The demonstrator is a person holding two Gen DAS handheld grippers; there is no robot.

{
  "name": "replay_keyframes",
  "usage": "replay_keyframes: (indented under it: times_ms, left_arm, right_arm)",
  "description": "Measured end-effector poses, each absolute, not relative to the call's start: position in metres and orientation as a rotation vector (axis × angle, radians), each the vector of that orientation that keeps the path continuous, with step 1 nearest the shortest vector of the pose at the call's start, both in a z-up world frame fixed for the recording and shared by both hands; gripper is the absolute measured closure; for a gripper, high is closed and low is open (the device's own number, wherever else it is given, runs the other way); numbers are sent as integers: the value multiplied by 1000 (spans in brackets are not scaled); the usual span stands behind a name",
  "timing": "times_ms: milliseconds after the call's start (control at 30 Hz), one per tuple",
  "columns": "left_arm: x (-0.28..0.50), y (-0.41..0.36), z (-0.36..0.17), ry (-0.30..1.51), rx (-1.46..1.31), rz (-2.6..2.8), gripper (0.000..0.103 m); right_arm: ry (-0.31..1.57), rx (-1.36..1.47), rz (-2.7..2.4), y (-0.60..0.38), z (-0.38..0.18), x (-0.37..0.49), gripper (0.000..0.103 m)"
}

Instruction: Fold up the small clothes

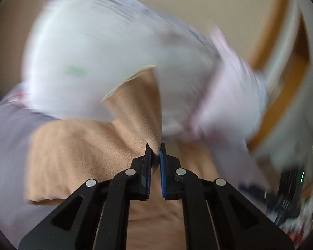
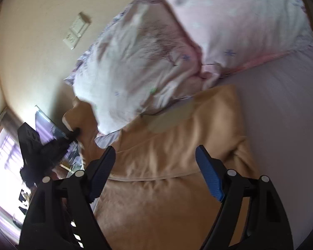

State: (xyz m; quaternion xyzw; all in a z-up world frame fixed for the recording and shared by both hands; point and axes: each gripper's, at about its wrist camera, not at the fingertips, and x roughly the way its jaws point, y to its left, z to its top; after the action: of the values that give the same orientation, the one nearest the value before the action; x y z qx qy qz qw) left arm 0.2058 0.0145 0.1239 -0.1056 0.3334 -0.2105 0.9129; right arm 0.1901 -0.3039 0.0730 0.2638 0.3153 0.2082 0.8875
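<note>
Tan garment (image 2: pixel 167 145), soft and limp, on bed; left gripper (image 1: pixel 155 148) pinches its corner, right gripper (image 2: pixel 155 152) gapes wide above, holding nothing; best grasped by edges

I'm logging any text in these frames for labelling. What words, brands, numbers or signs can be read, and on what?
None can be read.
tan garment: no label or print visible.
pillows: only small flower marks, no words.
wall switch plates: no legible marking.
left gripper and right gripper: no visible brand.
</note>
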Motion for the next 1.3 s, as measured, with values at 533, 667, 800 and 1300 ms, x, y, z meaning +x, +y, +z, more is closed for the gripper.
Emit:
replay_keyframes:
  times_ms: [533, 667, 800, 1300]
  left_arm:
    - [84, -53, 63, 748, 344, -511, 30]
    - [78, -4, 48, 833, 257, -405, 30]
    - [69, 27, 35, 885, 183, -343, 30]
    - [40, 75, 47, 838, -40, -407, 19]
  right_arm:
    - [918, 552, 370, -319, 23, 261, 54]
    - [961, 490, 334, -308, 11, 272, 60]
    - [990, 426, 340, -299, 3, 272, 100]
    - [740, 452, 293, -345, 54, 223, 35]
